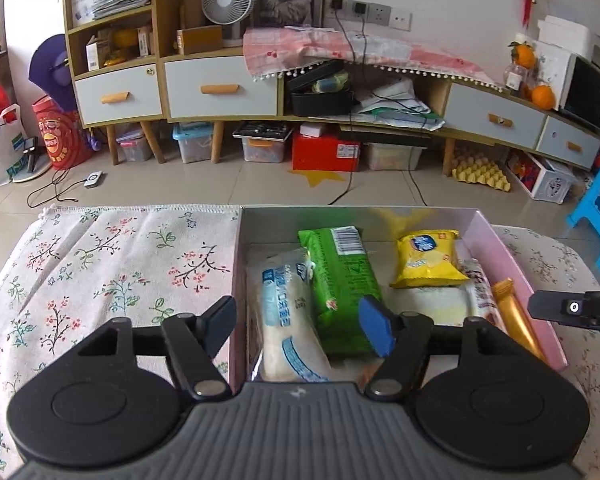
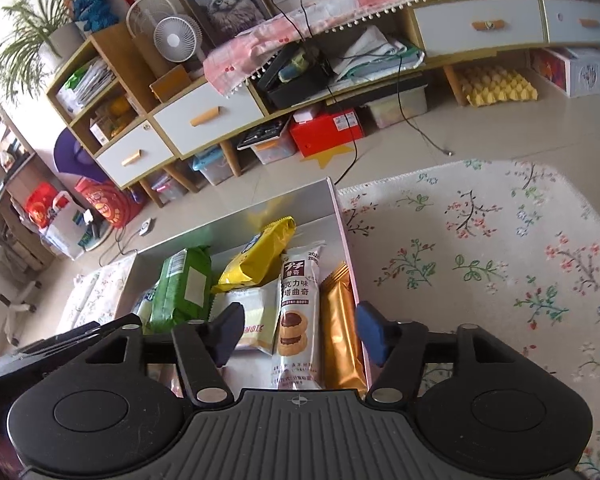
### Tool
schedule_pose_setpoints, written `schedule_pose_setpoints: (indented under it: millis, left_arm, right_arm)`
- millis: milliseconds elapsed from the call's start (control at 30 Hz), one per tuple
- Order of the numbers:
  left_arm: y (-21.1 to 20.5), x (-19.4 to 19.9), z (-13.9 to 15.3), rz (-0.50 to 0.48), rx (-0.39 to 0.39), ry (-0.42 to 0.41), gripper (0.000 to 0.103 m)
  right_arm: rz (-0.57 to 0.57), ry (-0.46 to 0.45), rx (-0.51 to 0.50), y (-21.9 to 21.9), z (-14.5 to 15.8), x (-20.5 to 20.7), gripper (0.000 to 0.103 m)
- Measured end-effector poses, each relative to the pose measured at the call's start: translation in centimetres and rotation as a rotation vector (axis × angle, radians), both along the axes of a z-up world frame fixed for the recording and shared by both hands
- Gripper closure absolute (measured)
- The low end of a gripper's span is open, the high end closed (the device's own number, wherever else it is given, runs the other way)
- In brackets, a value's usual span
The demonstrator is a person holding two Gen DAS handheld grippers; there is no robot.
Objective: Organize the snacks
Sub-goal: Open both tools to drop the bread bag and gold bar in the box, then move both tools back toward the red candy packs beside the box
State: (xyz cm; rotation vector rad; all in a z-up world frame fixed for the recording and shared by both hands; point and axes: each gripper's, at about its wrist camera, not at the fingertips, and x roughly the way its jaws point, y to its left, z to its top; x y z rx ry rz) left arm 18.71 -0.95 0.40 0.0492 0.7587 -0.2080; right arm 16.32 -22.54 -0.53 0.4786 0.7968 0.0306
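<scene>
Pink box hides its snacks' near ends (both views) beneath released left tongs and right tongs.

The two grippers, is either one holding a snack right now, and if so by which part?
Nothing is held. The left gripper and the right gripper both stand open above the pink box, with the snacks lying loose inside it.

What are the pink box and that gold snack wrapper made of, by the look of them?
The pink box looks like stiff cardboard: thin, straight walls, matte pink outside, pale inside. The gold wrapper seems to be metallised plastic film: shiny, creased, with a crimped end seam.
</scene>
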Motion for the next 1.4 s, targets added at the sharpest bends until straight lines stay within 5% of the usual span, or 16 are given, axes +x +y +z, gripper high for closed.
schedule_pose_setpoints:
  millis: [167, 600, 967, 1400]
  left_arm:
    - [0.7, -1.8, 0.8, -0.018, -0.018, 0.015, 0.026]
    - [3.7, -7.1, 1.5, -0.062, -0.001, 0.077, 0.007]
    - [5.6, -10.6, 1.6, -0.068, -0.002, 0.111, 0.0]
    - [9.0, -11.1, -1.3, 0.003, -0.024, 0.124, 0.0]
  right_arm:
    - [0.03, -0.003, -0.071, 0.8, 1.2, -2.0, 0.026]
    - [0.095, 0.002, -0.174, 3.7, 3.6, -8.2, 0.014]
    - [0.096, 0.041, -0.217, 5.4, 3.8, -11.9, 0.005]
    - [0.107, 0.071, -0.189, 5.7, 0.7, -13.2, 0.005]
